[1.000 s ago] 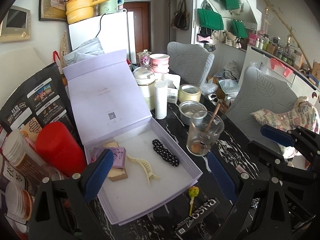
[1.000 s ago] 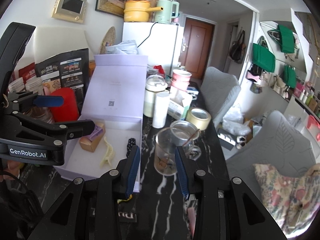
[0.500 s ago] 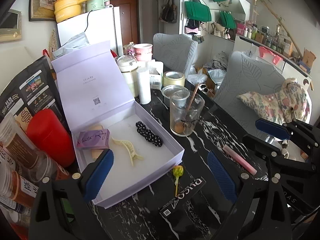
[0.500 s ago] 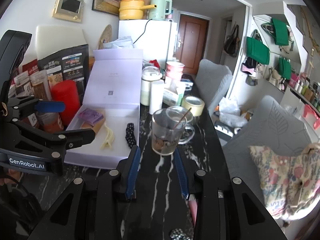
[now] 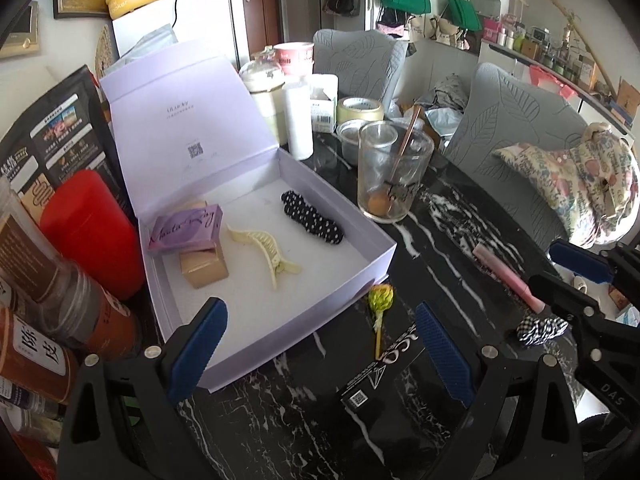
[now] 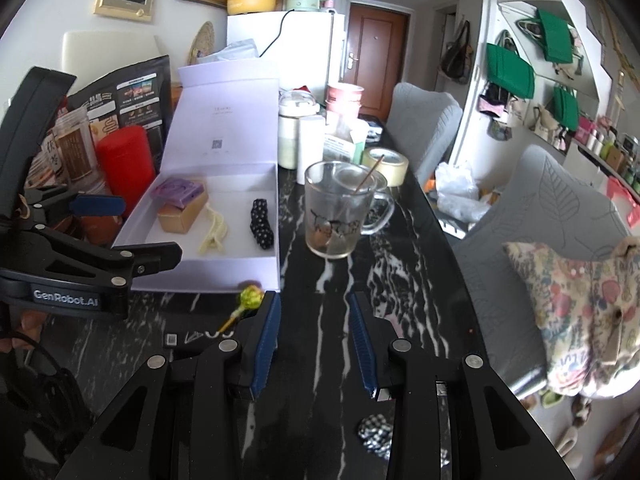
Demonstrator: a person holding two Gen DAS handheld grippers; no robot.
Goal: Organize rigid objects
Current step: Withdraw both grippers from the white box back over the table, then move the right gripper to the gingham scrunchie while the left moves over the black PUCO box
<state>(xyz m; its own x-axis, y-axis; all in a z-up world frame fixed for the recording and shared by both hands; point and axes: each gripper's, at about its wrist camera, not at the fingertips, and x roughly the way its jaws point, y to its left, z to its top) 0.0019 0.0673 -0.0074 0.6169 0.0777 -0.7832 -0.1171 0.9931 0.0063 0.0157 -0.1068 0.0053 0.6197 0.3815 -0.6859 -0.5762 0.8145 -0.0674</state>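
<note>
At the bottom of the left wrist view, the left gripper [image 5: 320, 352] stands wide open and empty over a black marbled table [image 5: 440, 216]. A black card [image 5: 384, 384] lies between its fingers, a yellow-green lollipop [image 5: 380, 300] just above. In the right wrist view, the right gripper [image 6: 314, 344] is narrowly parted, holding nothing, with the lollipop just left of its left finger. A pink tube [image 5: 506, 274] and checked scrunchie [image 5: 540, 330] lie at right. Beyond, centre left, an open lilac box [image 5: 372, 268] holds a cream hair claw [image 5: 264, 252], dotted clip [image 5: 312, 218] and small boxes [image 5: 192, 236]. A glass mug [image 5: 390, 172] stands behind
</note>
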